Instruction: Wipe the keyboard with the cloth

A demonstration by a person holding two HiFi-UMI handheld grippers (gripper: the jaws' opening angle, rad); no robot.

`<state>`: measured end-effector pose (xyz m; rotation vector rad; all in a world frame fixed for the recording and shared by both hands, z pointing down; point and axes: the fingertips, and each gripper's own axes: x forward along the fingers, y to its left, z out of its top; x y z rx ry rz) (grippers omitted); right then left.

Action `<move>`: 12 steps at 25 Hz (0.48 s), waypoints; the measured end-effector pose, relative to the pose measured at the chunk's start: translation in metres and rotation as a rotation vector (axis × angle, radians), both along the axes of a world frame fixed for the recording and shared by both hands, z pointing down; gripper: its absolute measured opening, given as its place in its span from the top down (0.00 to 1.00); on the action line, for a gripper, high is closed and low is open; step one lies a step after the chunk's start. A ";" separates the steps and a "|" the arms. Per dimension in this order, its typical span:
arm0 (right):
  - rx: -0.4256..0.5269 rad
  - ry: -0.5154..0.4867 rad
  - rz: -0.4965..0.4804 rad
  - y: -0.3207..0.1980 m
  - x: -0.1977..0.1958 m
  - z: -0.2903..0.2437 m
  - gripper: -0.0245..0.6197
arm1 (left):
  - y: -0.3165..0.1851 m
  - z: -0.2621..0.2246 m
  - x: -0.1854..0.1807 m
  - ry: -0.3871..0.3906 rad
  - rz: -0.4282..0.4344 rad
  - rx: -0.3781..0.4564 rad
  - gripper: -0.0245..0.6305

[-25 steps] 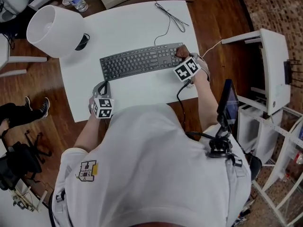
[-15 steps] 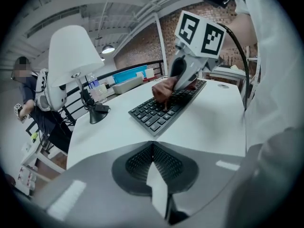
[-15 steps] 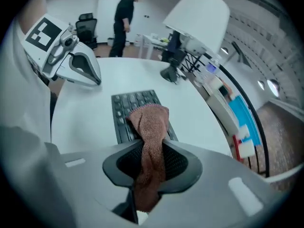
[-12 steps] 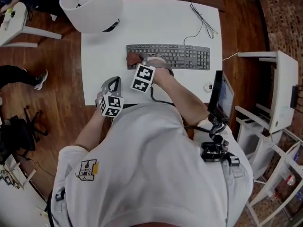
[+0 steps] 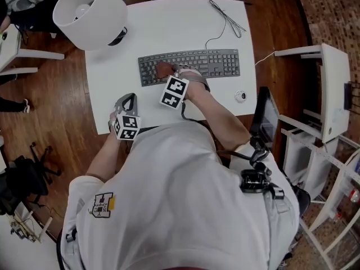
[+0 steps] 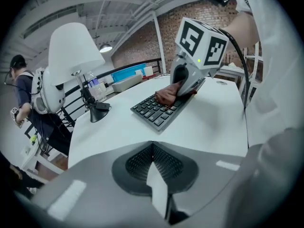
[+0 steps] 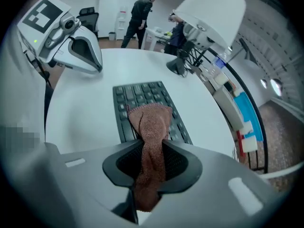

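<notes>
The right gripper [image 7: 149,163] pinched the brown cloth [image 7: 150,122] between its jaws, and the free end of the cloth lay spread on the keys ahead of it. A second earlier that gripper had worked at the right end of the keyboard [image 5: 216,62]. By this moment it had carried the cloth across to the left part, where it had already been half a second before. That reads as one full pass along the keys, so the stroke looked finished and a return pass or another row seemed due. The left gripper [image 5: 127,101], jaws pressed together on nothing, hung over the near left edge of the white table [image 5: 107,66], well apart from the keyboard. A white lamp [image 5: 87,16] stood at the far left.
</notes>
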<state>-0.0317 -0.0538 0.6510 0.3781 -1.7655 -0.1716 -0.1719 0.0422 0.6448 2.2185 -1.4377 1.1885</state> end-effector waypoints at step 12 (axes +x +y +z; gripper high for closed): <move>0.056 0.117 0.551 -0.065 0.297 0.002 0.82 | -0.038 0.003 0.046 -0.020 0.008 0.009 0.96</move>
